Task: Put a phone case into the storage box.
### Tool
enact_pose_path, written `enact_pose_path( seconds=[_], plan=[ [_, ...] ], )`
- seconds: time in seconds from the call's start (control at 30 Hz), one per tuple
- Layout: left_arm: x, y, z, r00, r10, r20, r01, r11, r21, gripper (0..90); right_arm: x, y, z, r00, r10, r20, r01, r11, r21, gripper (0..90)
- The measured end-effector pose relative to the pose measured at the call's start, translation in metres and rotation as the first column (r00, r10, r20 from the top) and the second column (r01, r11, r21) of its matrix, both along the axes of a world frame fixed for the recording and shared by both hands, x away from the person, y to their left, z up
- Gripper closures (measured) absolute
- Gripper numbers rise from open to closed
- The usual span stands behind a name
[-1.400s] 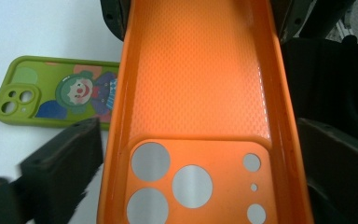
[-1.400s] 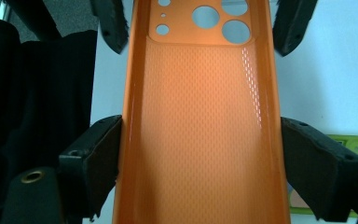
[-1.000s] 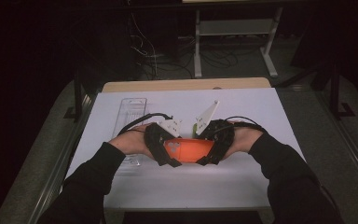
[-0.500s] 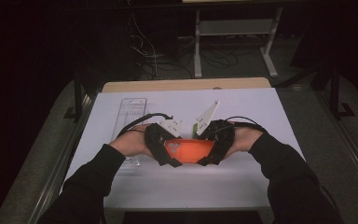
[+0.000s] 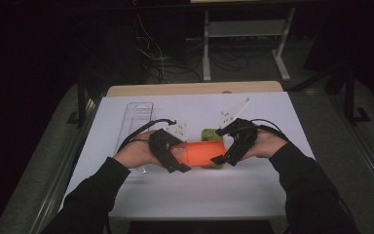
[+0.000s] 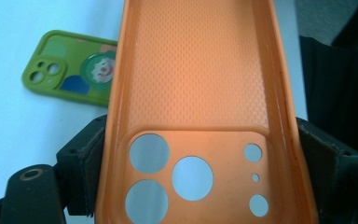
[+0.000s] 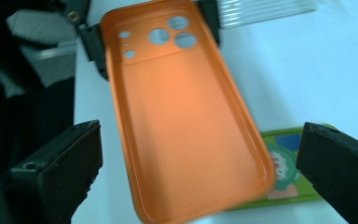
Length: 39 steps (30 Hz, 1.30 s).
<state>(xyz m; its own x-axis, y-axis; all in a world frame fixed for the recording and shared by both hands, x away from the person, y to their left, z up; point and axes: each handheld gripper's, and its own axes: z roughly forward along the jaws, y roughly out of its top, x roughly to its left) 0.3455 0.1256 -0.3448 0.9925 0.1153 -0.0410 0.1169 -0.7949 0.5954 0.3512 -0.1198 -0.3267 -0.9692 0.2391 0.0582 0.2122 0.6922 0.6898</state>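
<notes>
Orange case: lifted just above the tabletop, near the middle, inside facing up; lens end in the left gripper, other end free and reaching toward the right gripper.
Left gripper: clamped on the orange case across its two long sides at the lens-hole end.
Right gripper: jaws wide apart, one on each side of the case's free end, touching nothing.
Green case: flat on the white tabletop, partly under the orange case's far end; clown print facing up.
Clear tray: toward the left edge, beside the left hand.
Risk, sag: held by one end only; soft walls likely to bow and slide out between the pads.
Risk, mis-close: right jaws shutting low could catch the green case too.
Risk, twist: uneven pull between hands could warp the case or pop it free.
</notes>
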Motion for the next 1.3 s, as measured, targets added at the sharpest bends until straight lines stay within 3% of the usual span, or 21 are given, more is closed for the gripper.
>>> enact_pose_path(
  seconds=[0.17,0.27,0.37,0.47,0.53,0.57,0.6,0.73,0.77,0.8,0.83,0.93,0.97,1.0,1.03,1.1,1.13,1.17,1.2,1.23,1.3],
  plan=[
    [-0.002,0.001,-0.001,0.9967,0.081,0.003,-0.081,0.9966,0.015,16.4,0.001,-0.015,-0.009,0.9937,-0.112,0.003,0.111,0.993,0.03,0.0],
    [-0.004,0.001,-0.004,0.9923,0.123,0.019,-0.123,0.9922,0.022,16.4,-0.003,-0.023,-0.01,0.9815,-0.191,-0.015,0.192,0.978,0.078,0.0],
    [-0.006,0.002,-0.005,0.9822,0.187,0.012,-0.188,0.9819,0.025,16.4,-0.007,-0.031,-0.013,0.9644,-0.262,-0.034,0.264,0.956,0.129,0.0],
    [-0.006,0.004,-0.006,0.9692,0.246,-0.007,-0.246,0.9692,0.01,16.4,-0.011,-0.039,-0.02,0.949,-0.314,-0.029,0.315,0.939,0.137,0.0],
    [-0.004,0.006,-0.006,0.9661,0.258,0.001,-0.258,0.9659,0.022,16.4,-0.013,-0.042,-0.026,0.9407,-0.338,-0.028,0.339,0.931,0.136,0.0],
    [-0.004,0.007,-0.006,0.9611,0.276,0.001,-0.276,0.9609,0.02,16.4,-0.014,-0.044,-0.028,0.9333,-0.358,-0.027,0.358,0.924,0.137,0.0],
    [-0.003,0.008,-0.005,0.9621,0.273,0.003,-0.272,0.9615,0.036,16.4,-0.015,-0.045,-0.031,0.9267,-0.375,-0.025,0.375,0.916,0.141,0.0],
    [-0.001,0.009,-0.006,0.9448,0.327,-0.019,-0.327,0.945,0.015,16.4,-0.019,-0.049,-0.04,0.8981,-0.439,-0.031,0.438,0.886,0.155,0.0],
    [0.0,0.011,-0.006,0.9466,0.322,-0.018,-0.322,0.9467,0.019,16.4,-0.021,-0.05,-0.042,0.888,-0.457,-0.048,0.459,0.876,0.149,0.0],
    [0.0,0.01,-0.007,0.9399,0.341,-0.027,-0.34,0.9402,0.01,16.4,-0.022,-0.05,-0.046,0.881,-0.47,-0.053,0.472,0.869,0.149,0.0],
    [0.0,0.01,-0.007,0.9404,0.339,-0.027,-0.338,0.9408,0.02,16.4,-0.023,-0.049,-0.049,0.8733,-0.483,-0.061,0.487,0.862,0.144,0.0],
    [0.0,0.013,-0.007,0.9328,0.359,-0.032,-0.359,0.9333,0.0,16.3,-0.029,-0.049,-0.058,0.8505,-0.52,-0.081,0.526,0.839,0.139,0.0],
    [-0.001,0.013,-0.009,0.9204,0.387,-0.058,-0.388,0.9211,-0.025,16.4,-0.031,-0.049,-0.061,0.8434,-0.53,-0.087,0.537,0.831,0.146,0.0],
    [0.001,0.015,-0.009,0.9298,0.365,-0.044,-0.366,0.9307,-0.001,16.3,-0.033,-0.048,-0.064,0.8388,-0.537,-0.093,0.544,0.825,0.154,0.0],
    [0.0,0.015,-0.011,0.9273,0.372,-0.045,-0.372,0.9282,-0.004,16.3,-0.035,-0.047,-0.067,0.8303,-0.549,-0.097,0.557,0.815,0.157,0.0],
    [0.0,0.014,-0.013,0.9311,0.362,-0.042,-0.362,0.9321,0.017,16.4,-0.036,-0.044,-0.071,0.8319,-0.551,-0.065,0.554,0.818,0.155,0.0],
    [0.0,0.014,-0.013,0.931,0.363,-0.039,-0.363,0.9318,0.018,16.4,-0.036,-0.043,-0.073,0.8339,-0.55,-0.051,0.55,0.821,0.154,0.0],
    [0.0,0.014,-0.014,0.9249,0.377,-0.049,-0.377,0.9261,0.008,16.3,-0.035,-0.042,-0.075,0.8307,-0.555,-0.044,0.554,0.816,0.163,0.0],
    [0.001,0.016,-0.013,0.9281,0.37,-0.044,-0.369,0.9291,0.021,16.3,-0.035,-0.042,-0.076,0.8273,-0.561,-0.035,0.558,0.812,0.172,0.0],
    [0.0,0.014,-0.015,0.915,0.399,-0.06,-0.4,0.9166,-0.005,16.3,-0.035,-0.042,-0.078,0.8223,-0.568,-0.036,0.565,0.807,0.171,0.0],
    [0.002,0.016,-0.016,0.9235,0.38,-0.053,-0.38,0.9249,0.013,16.4,-0.034,-0.044,-0.08,0.8216,-0.569,-0.034,0.566,0.807,0.167,0.0]
  ],
)
